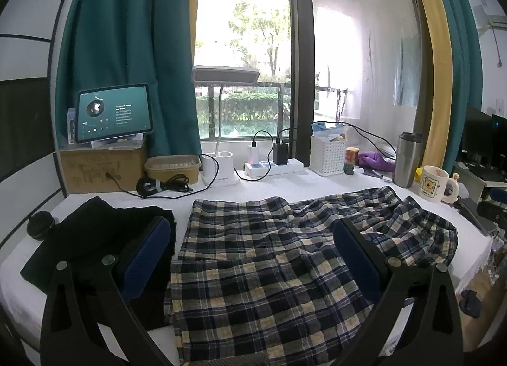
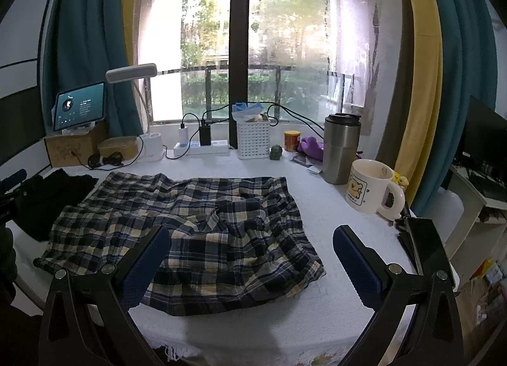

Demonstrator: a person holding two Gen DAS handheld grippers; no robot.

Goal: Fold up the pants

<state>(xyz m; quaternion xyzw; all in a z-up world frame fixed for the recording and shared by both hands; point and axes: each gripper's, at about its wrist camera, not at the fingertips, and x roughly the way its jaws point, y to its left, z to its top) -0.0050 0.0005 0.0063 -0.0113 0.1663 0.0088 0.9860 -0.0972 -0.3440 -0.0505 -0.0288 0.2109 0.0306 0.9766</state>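
The plaid pants (image 2: 183, 226) lie spread and rumpled on the white tablecloth (image 2: 332, 201), left of the mug (image 2: 369, 185), flat for folding. Both the left gripper (image 1: 252, 236) and right gripper (image 2: 250, 239) hover over them, jaws wide apart, holding nothing, probably ready to pinch the cloth

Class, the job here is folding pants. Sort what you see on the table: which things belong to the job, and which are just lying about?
Belongs to the job:
plaid pants
left gripper, open
right gripper, open

Just lying about:
black garment
mug
steel tumbler
white basket
tablet
desk lamp
power strip
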